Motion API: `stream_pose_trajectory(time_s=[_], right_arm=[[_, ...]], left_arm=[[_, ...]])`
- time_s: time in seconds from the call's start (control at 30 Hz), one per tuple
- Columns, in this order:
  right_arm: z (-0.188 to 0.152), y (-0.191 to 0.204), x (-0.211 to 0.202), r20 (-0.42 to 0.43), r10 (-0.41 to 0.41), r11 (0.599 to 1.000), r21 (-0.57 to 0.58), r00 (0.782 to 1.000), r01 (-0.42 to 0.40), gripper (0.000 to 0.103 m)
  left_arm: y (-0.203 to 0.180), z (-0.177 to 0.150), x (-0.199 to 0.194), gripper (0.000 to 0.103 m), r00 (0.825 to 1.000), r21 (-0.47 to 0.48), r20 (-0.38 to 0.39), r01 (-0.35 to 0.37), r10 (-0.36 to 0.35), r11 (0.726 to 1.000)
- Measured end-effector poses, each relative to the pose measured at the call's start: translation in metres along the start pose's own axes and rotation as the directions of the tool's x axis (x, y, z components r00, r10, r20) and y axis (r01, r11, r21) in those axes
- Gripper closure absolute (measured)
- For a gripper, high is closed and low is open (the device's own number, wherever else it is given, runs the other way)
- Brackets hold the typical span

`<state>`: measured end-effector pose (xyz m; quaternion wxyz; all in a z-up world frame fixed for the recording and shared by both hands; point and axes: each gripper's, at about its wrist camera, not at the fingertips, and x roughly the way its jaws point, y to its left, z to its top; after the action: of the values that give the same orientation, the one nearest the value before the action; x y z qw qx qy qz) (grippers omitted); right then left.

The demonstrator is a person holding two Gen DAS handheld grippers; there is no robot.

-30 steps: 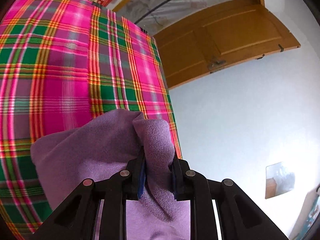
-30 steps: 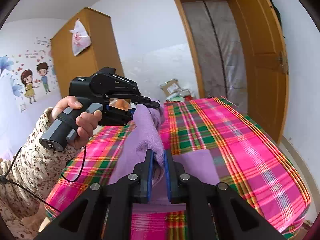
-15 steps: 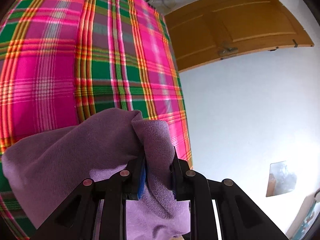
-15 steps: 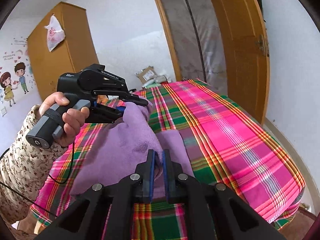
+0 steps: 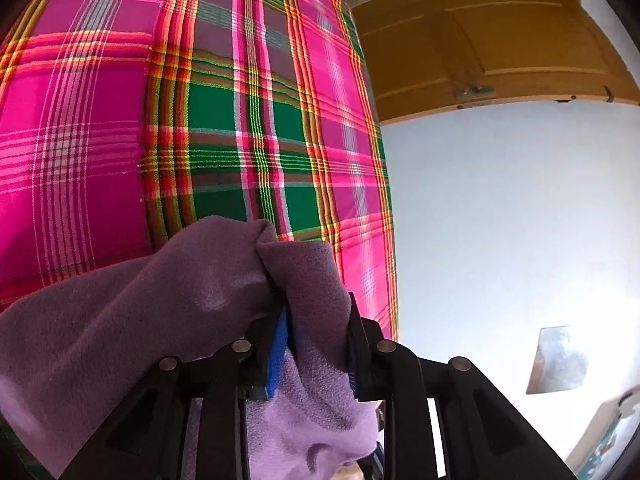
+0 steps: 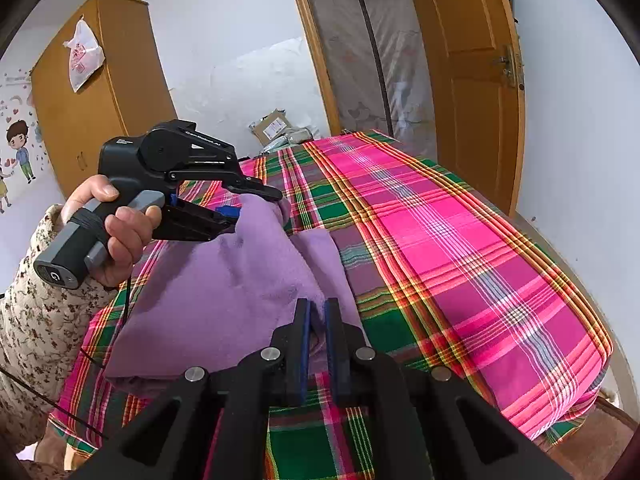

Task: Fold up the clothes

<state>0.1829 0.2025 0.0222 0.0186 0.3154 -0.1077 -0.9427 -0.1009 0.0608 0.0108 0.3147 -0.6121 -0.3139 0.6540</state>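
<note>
— Your left gripper (image 6: 256, 208)?
— Clamped on a purple cloth (image 6: 224, 280) corner, lifted above the plaid bedspread (image 6: 460, 248).
— Your right gripper (image 6: 316, 320)?
— Narrow, pinching the cloth's near edge, apparently; fabric partly hides the pads. The rest drapes on the bed.

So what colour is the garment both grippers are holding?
Plain lilac purple garment, no pattern; the right wrist view shows it best.

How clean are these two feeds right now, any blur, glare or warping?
Left wrist view: strong fisheye bulge in the pink-and-green plaid bedspread, white wall nearly blown out. Right wrist view: evenly lit and sharp on the purple fleece garment, with curved door frame edges.
</note>
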Motion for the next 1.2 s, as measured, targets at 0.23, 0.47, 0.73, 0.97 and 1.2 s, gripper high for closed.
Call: stream_pose_trajectory(time_s=[0.23, 0.47, 0.73, 0.97, 1.2], right_arm=[[-0.003, -0.004, 0.004, -0.018, -0.025, 1.000, 0.002, 1.000, 0.025, 0.097], [-0.003, -0.013, 0.009, -0.037, -0.030, 0.999, 0.026, 0.999, 0.031, 0.097], [0.014, -0.025, 0.025, -0.059, 0.073, 0.995, 0.078, 0.996, -0.069, 0.089], [0.033, -0.036, 0.064, -0.126, 0.208, 0.970, 0.155, 0.970, -0.188, 0.065], [0.034, -0.032, 0.089, -0.186, 0.259, 0.958, 0.177, 0.948, -0.226, 0.089]], left_arm=[[0.000, -0.011, -0.020, 0.066, 0.999, 0.018, 0.033, 0.020, -0.021, 1.000], [0.012, -0.031, -0.054, 0.066, 0.993, 0.044, 0.117, -0.009, 0.004, 0.999], [0.035, -0.072, -0.095, 0.066, 0.973, 0.100, 0.222, -0.088, 0.064, 0.991], [0.060, -0.098, -0.113, 0.066, 0.963, 0.111, 0.255, -0.115, 0.083, 0.987], [0.070, -0.102, -0.114, 0.066, 0.964, 0.091, 0.258, -0.095, 0.068, 0.991]])
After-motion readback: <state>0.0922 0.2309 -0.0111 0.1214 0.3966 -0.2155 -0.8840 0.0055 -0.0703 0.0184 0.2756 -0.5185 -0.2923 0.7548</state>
